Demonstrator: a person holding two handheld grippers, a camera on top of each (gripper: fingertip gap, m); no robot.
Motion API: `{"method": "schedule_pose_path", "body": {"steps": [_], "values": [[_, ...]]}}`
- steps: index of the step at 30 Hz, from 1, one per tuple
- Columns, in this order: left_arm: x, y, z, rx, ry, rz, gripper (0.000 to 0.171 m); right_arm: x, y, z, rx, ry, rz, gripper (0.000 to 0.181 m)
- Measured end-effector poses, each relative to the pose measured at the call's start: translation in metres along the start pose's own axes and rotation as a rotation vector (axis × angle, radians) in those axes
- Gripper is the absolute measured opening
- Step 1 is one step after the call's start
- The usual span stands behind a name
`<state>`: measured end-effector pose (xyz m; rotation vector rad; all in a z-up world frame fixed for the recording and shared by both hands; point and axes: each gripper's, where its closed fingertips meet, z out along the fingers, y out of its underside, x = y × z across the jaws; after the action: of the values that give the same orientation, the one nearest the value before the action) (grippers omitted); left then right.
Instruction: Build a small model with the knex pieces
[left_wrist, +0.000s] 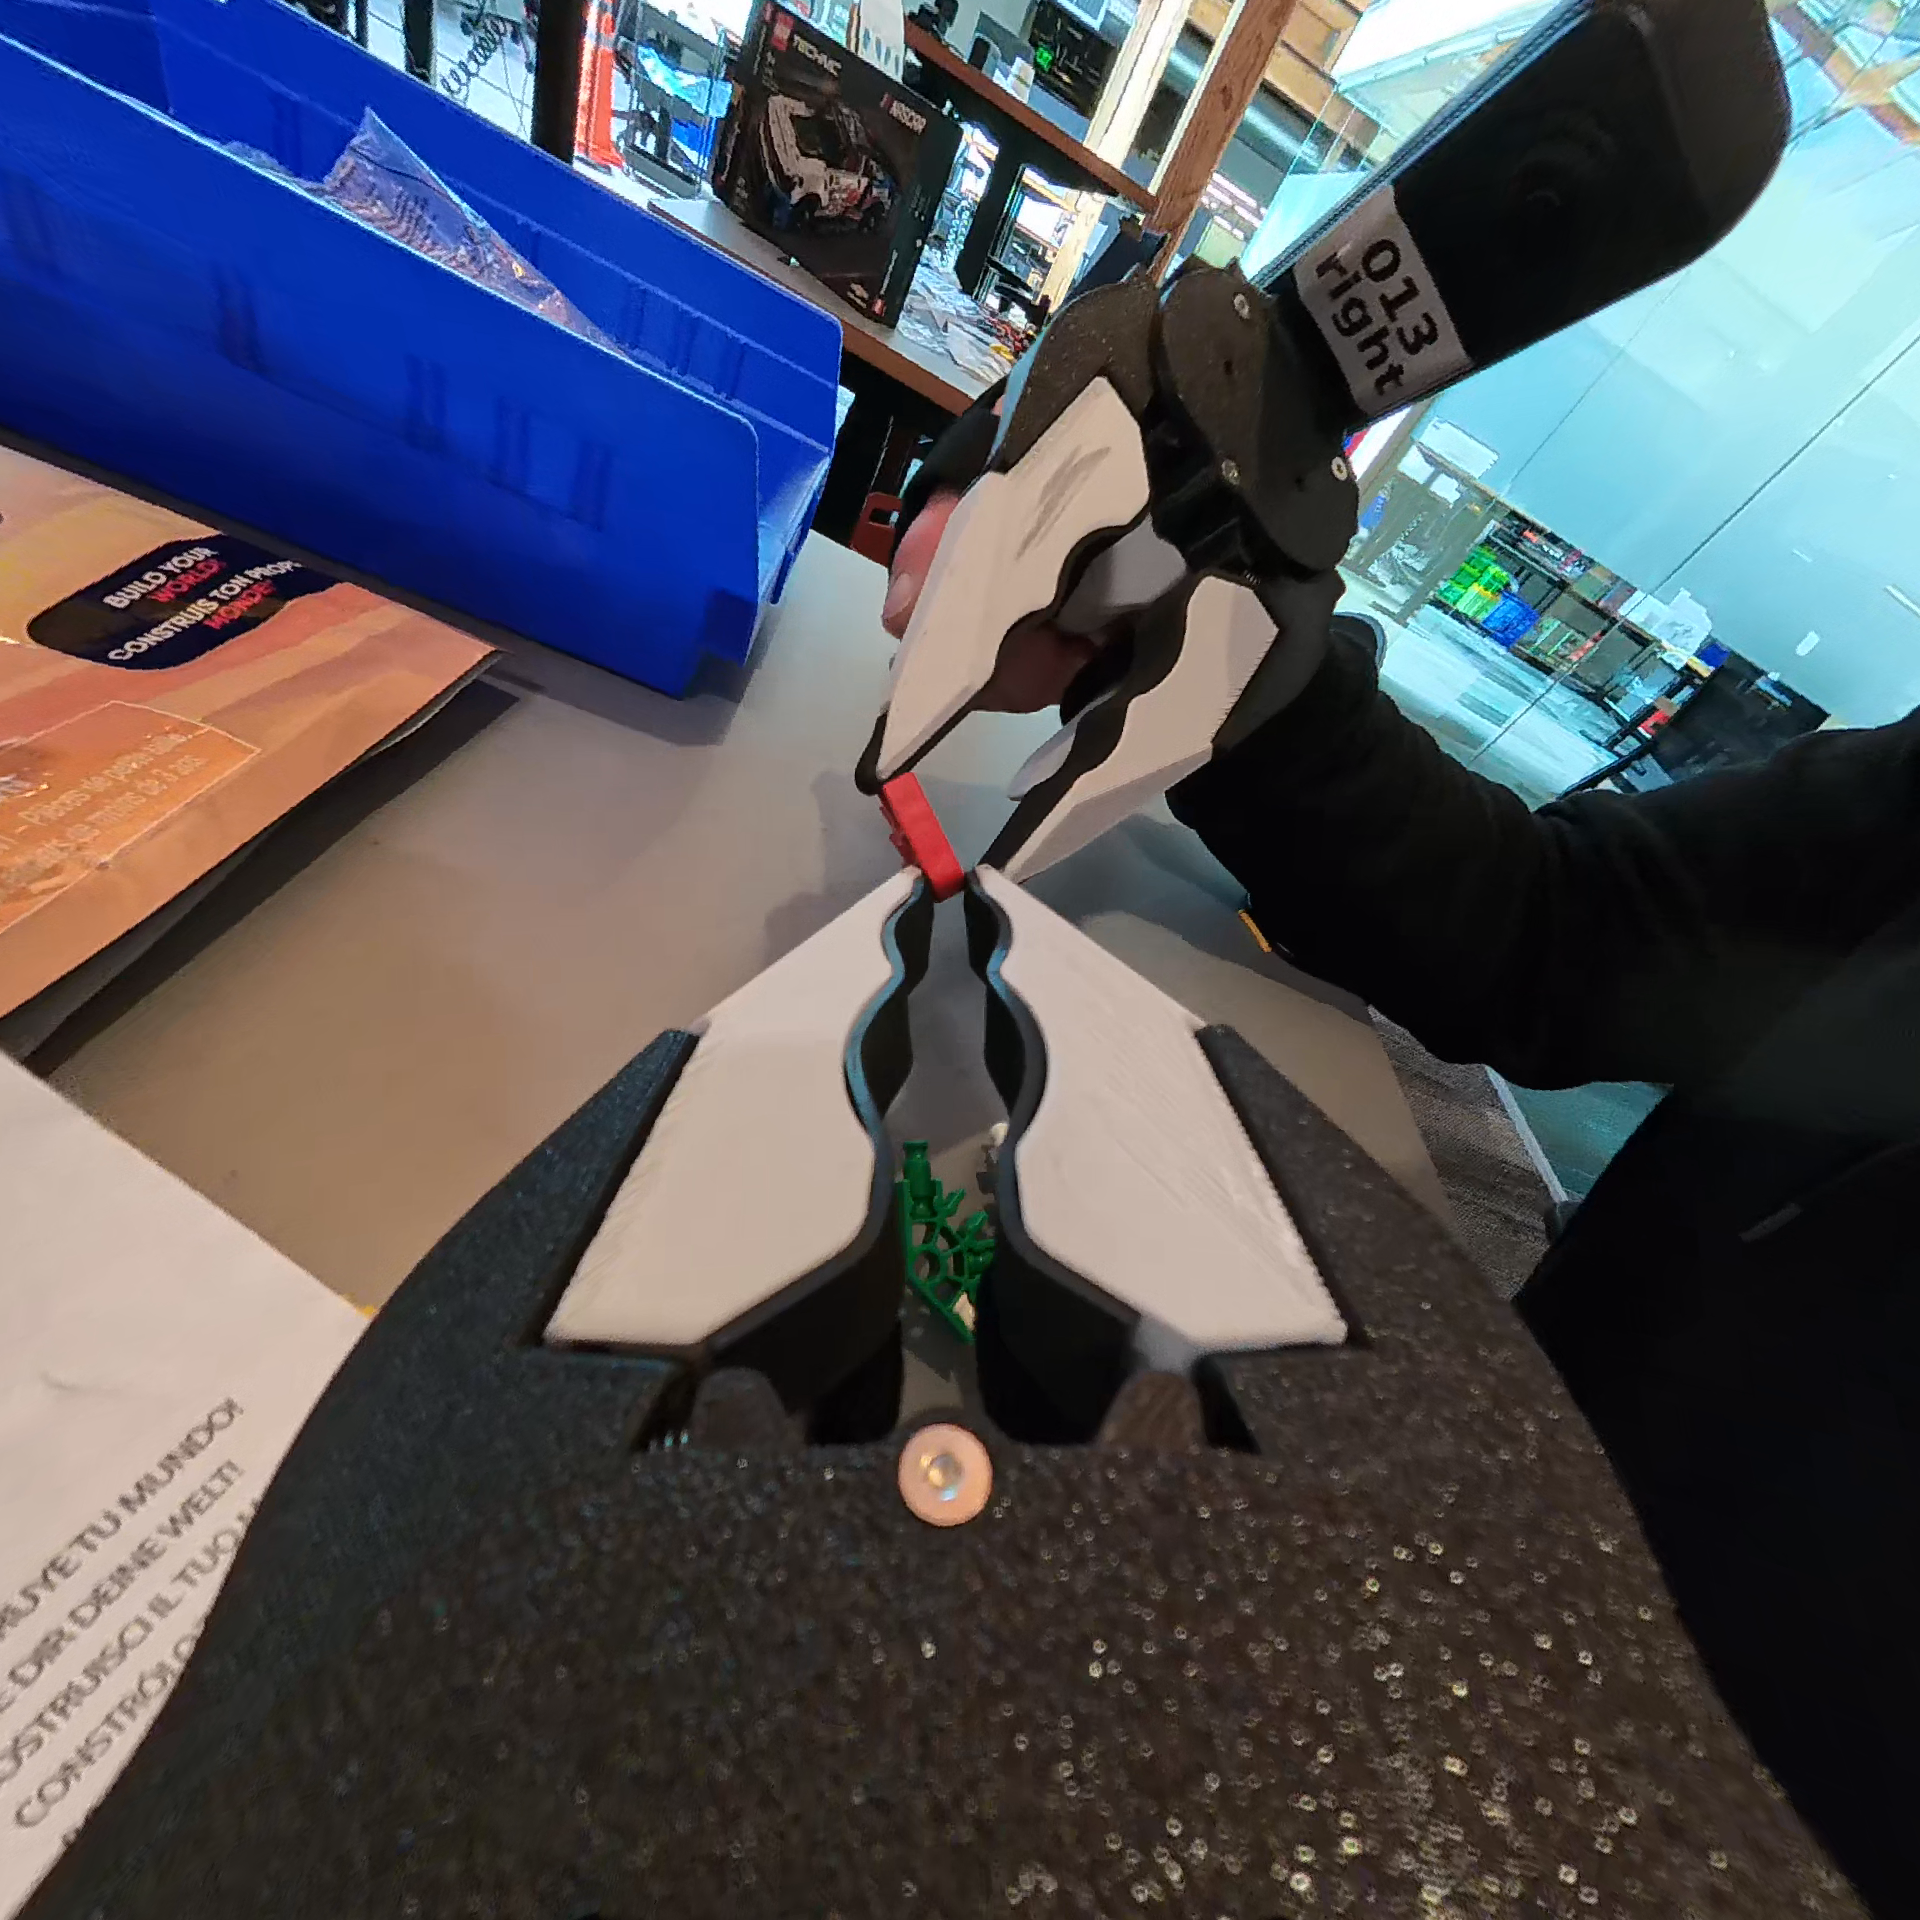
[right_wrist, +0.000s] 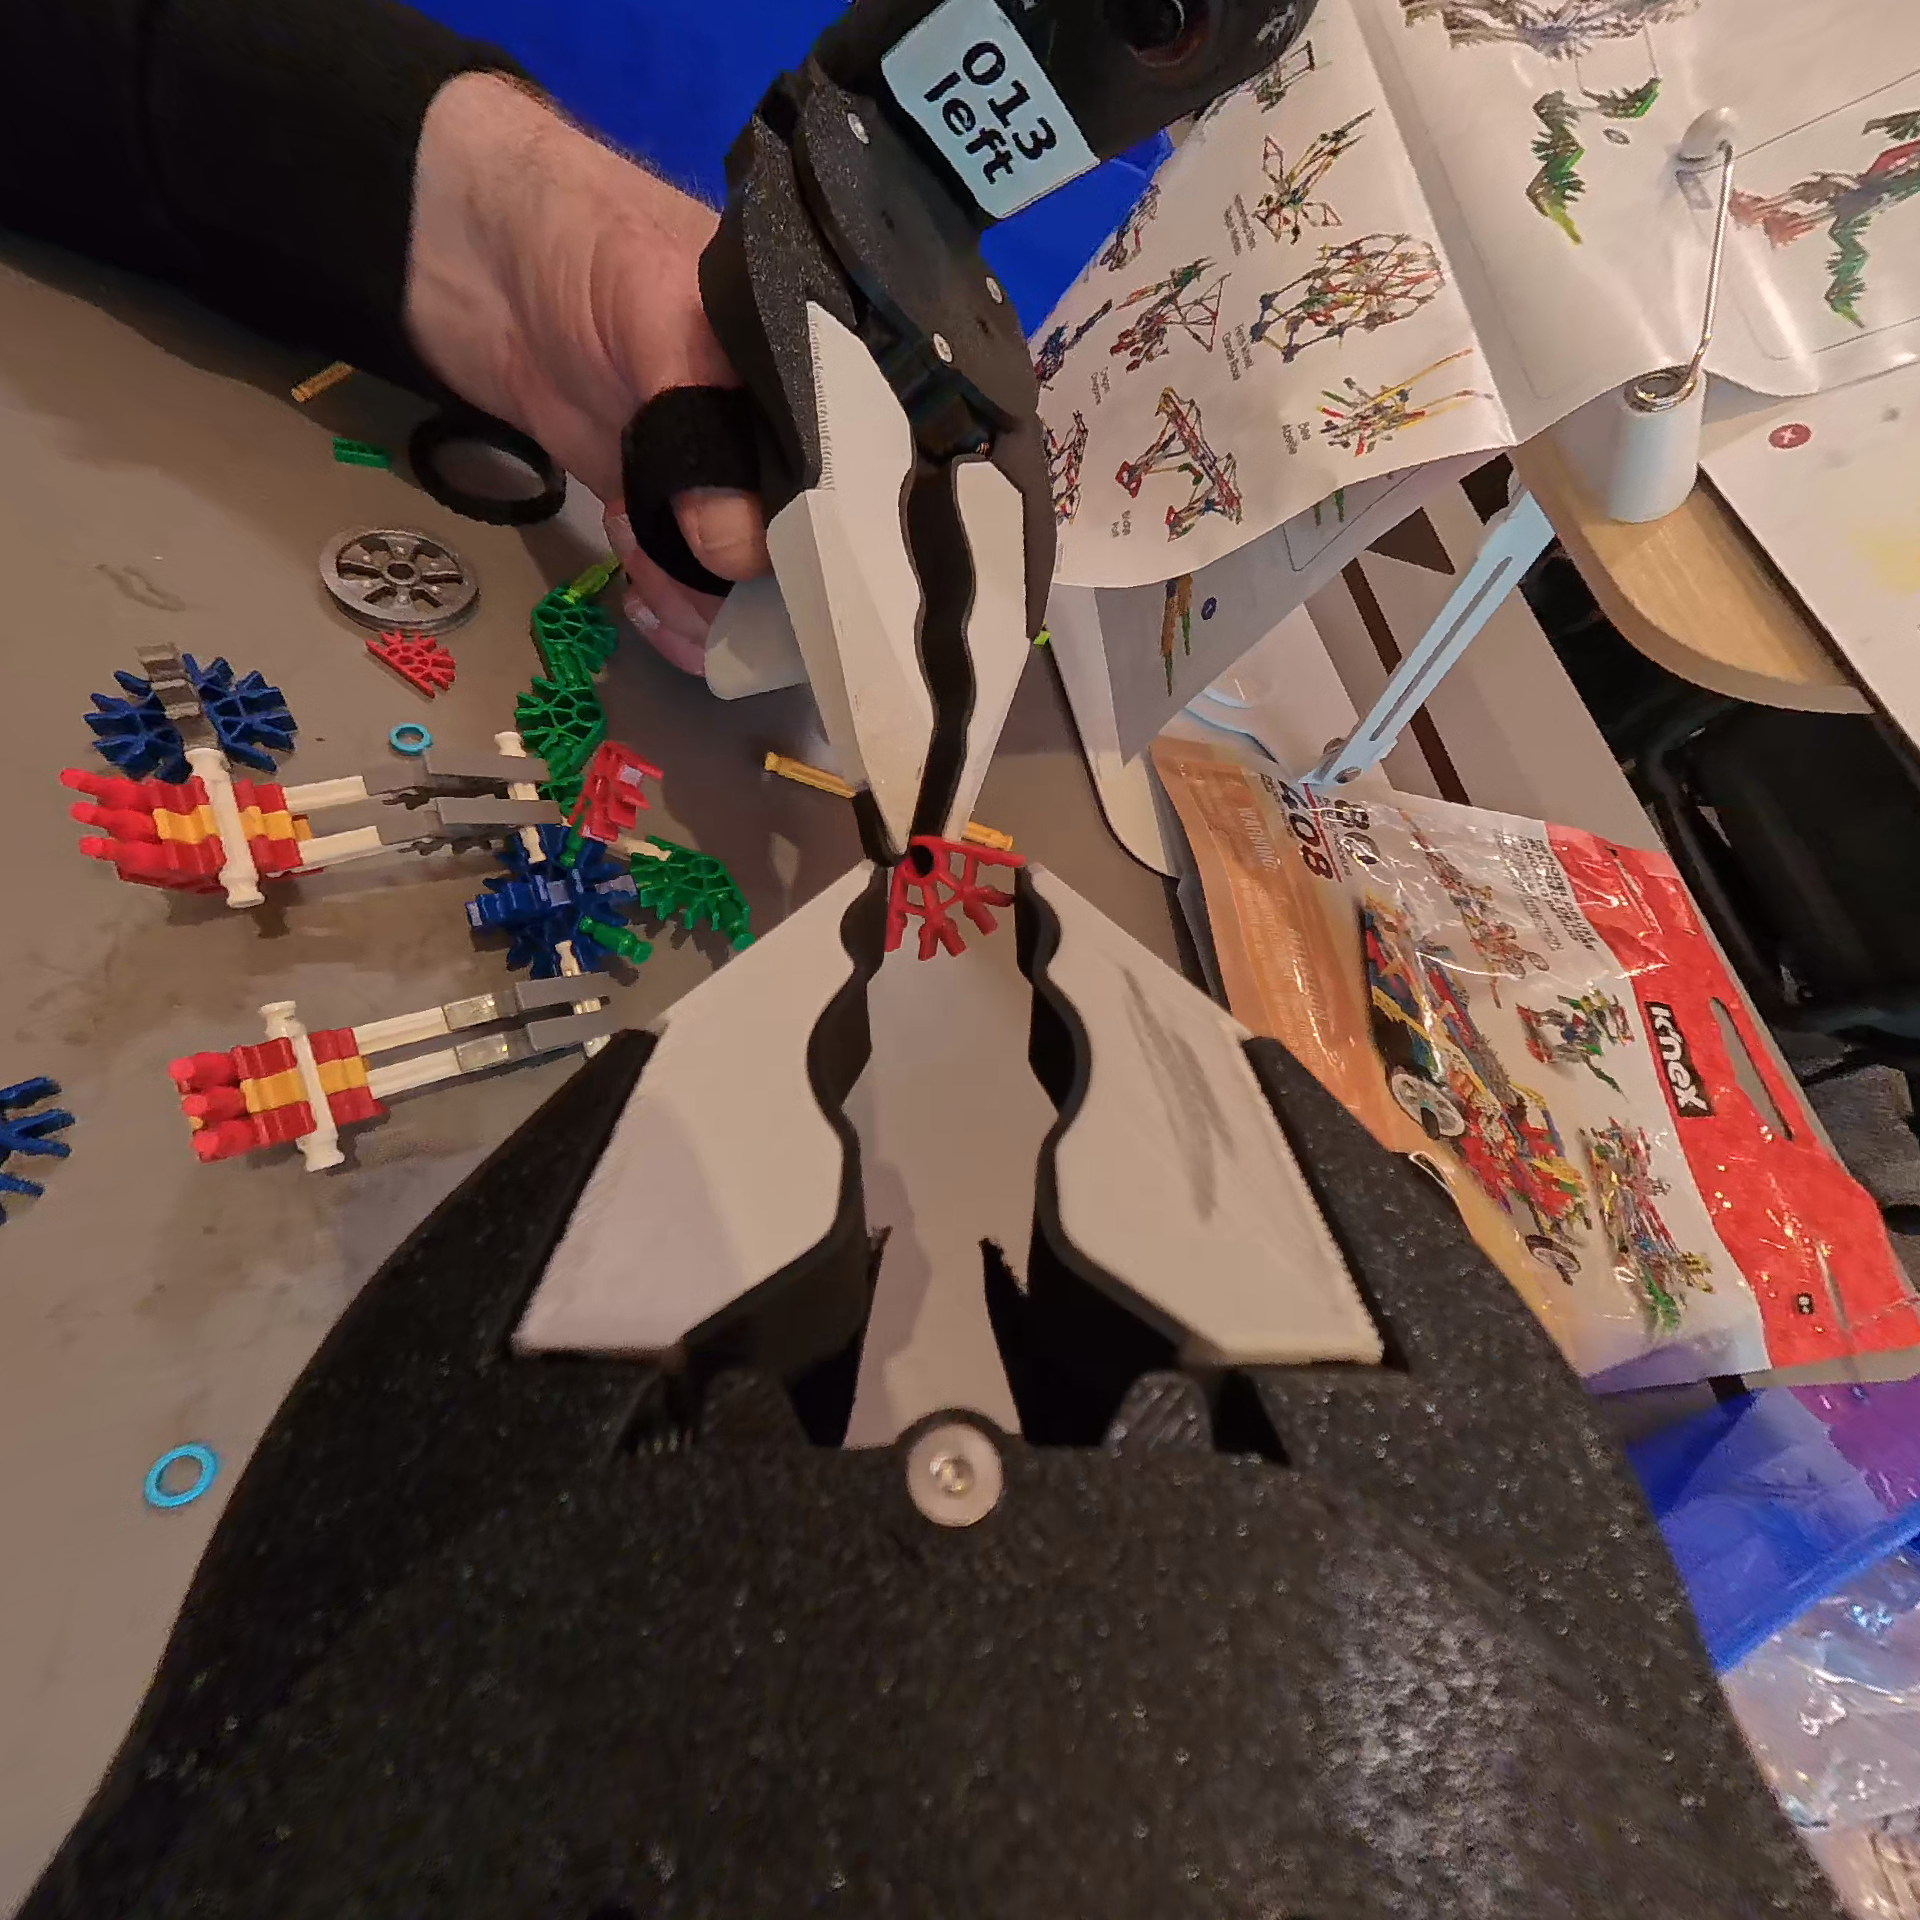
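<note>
Two grippers are meeting tip to tip over one red connector (right_wrist: 943, 896). The left gripper (left_wrist: 943, 881) is pinching the connector's edge, jaws nearly closed on it; the right gripper (right_wrist: 943, 883) is bracketing the same piece with jaws parted, and whether its tips are gripping is unclear. Keeping both tools aligned seems wise. Built assemblies (right_wrist: 416, 821) are lying beyond on the table (right_wrist: 125, 1299), a blue bin (left_wrist: 436, 374) standing behind.

A red connector (right_wrist: 940, 894) sits between white, black-edged fingers (right_wrist: 727, 1122); left of them, blue (right_wrist: 551, 904) and green pieces (right_wrist: 691, 888).
</note>
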<state>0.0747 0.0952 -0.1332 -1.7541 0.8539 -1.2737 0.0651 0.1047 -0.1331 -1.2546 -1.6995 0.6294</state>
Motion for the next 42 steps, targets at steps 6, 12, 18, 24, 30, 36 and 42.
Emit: {"method": "schedule_pose_path", "body": {"steps": [6,12,18,24,30,36,42], "values": [[0.002,-0.001,0.0,0.003,0.007,0.01,0.005,-0.001,-0.001,-0.002,0.011,-0.012,0.02,0.023],[0.001,0.005,0.0,-0.029,-0.004,0.048,0.005,-0.002,0.002,-0.001,0.01,-0.037,0.067,0.018],[0.002,0.007,0.002,-0.05,-0.014,0.085,0.005,-0.002,0.004,-0.002,0.017,-0.054,0.099,0.011],[-0.006,0.014,0.003,-0.085,-0.055,0.103,0.005,-0.001,0.013,0.004,-0.018,-0.062,0.131,0.011],[-0.02,0.028,0.003,-0.169,-0.134,0.134,0.006,-0.002,0.028,0.016,-0.059,-0.077,0.199,0.011],[-0.034,0.044,0.004,-0.268,-0.211,0.149,0.006,-0.005,0.045,0.03,-0.133,-0.092,0.264,0.011],[-0.036,0.042,0.004,-0.256,-0.223,0.143,0.008,-0.003,0.044,0.032,-0.112,-0.099,0.316,0.01]]}}
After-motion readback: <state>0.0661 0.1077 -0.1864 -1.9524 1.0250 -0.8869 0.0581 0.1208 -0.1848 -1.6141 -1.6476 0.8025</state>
